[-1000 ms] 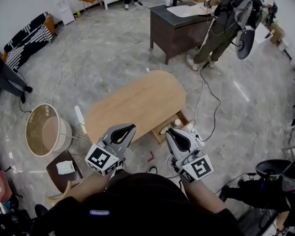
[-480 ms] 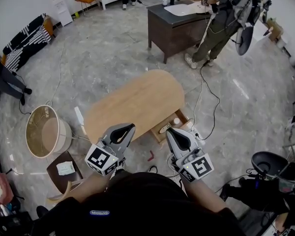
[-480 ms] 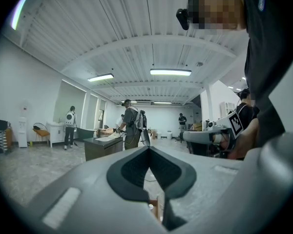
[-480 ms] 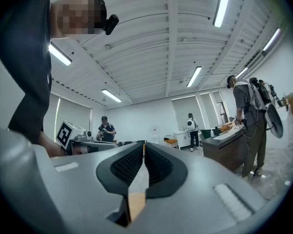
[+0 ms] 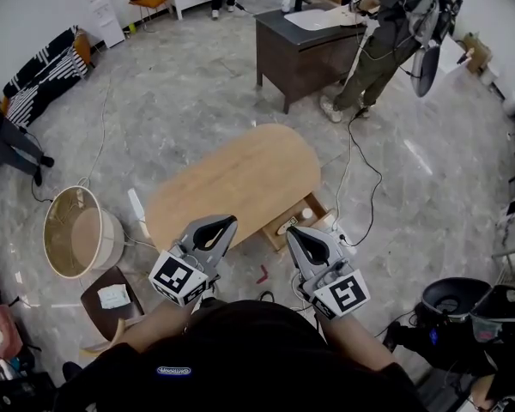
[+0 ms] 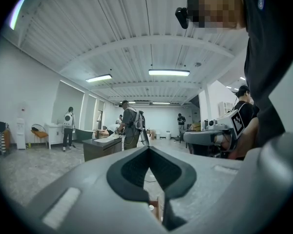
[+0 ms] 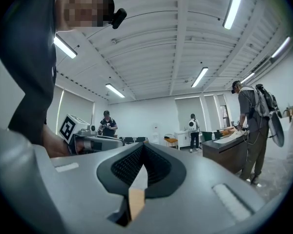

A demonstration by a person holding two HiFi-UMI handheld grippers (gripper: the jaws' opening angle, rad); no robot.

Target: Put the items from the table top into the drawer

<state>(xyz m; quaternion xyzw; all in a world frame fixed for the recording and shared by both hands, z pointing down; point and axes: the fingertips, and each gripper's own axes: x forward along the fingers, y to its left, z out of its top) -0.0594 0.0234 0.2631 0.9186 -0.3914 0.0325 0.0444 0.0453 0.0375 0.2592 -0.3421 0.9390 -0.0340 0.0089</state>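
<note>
An oval wooden table (image 5: 240, 178) stands in the middle of the head view, its top bare. Its drawer (image 5: 318, 208) is pulled out at the table's near right side and holds a few small pale items (image 5: 308, 214). My left gripper (image 5: 224, 222) hangs level over the floor just short of the table's near edge, shut and empty. My right gripper (image 5: 295, 231) sits just in front of the drawer; its jaws have just closed the last bit and stand shut with nothing between them. Both gripper views look out across the room: left gripper (image 6: 147, 148), right gripper (image 7: 143, 145).
A round tan basket (image 5: 73, 230) and a low brown stool (image 5: 112, 294) with a white paper stand at the left. Cables and a small red thing (image 5: 263, 273) lie on the floor near the drawer. A dark desk (image 5: 305, 45) with a person (image 5: 386, 41) is at the back. A black chair (image 5: 451, 299) sits at the lower right.
Both grippers keep their places. The black chair at the lower right has slid a little leftward, and the view has shifted slightly.
</note>
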